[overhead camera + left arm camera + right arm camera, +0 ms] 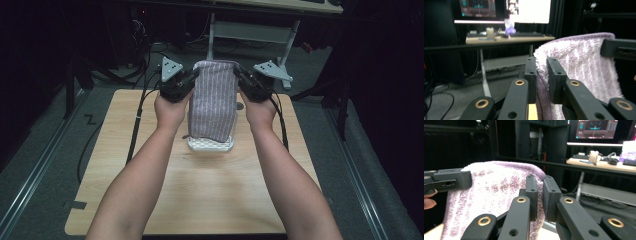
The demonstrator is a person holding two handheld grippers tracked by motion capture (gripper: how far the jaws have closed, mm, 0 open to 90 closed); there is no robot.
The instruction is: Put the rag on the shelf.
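Over the middle of the wooden table (220, 195), a purple striped towel (214, 100) hangs upright, its long axis running from the held top edge at 12 o'clock down to the loose bottom edge at 6 o'clock. The left gripper (192, 77) pinches the top corner at 9 o'clock, jaws clamped tight on the fabric, and the right gripper (239, 75) clamps the corner at 3 o'clock likewise. The hem drapes over a white perforated tray (210, 145) lying on the table.
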